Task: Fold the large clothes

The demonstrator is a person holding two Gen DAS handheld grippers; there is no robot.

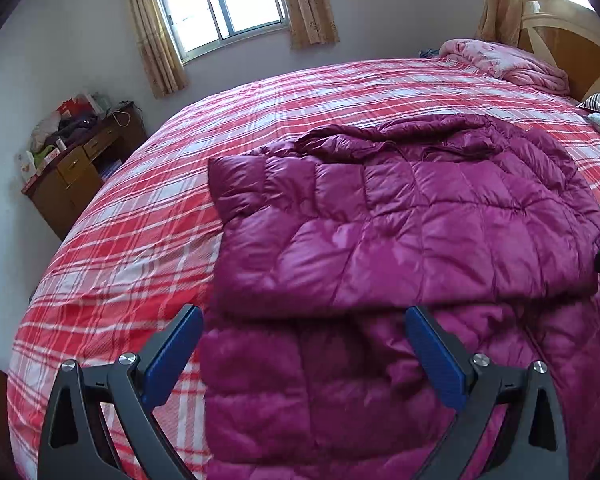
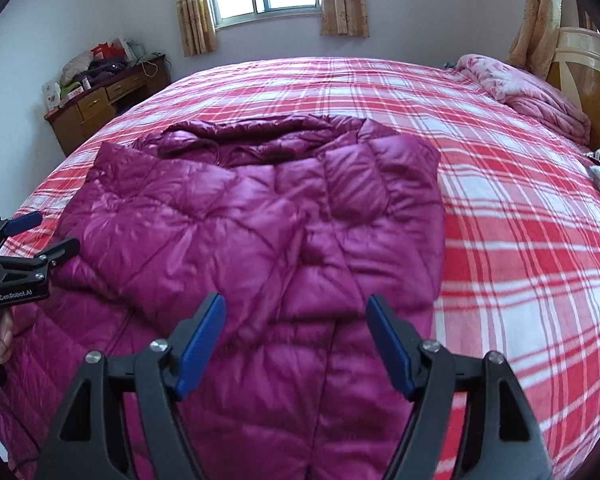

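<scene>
My magenta quilted down jacket (image 2: 252,240) lies on the red plaid bedsheet (image 2: 520,240), sides folded inward; lengthwise folds remain, I judge. My left gripper (image 1: 304,316) and right gripper (image 2: 296,304) hover spread, empty.

bed (image 1: 140,240), plaid sheet | purple jacket (image 1: 400,220) | pink quilt (image 1: 512,62)

Home bedroom, plaid-covered bed (image 1: 340,92), curtained window (image 1: 220,0), cluttered wooden desk (image 1: 84,160), headboard (image 1: 560,28)
</scene>
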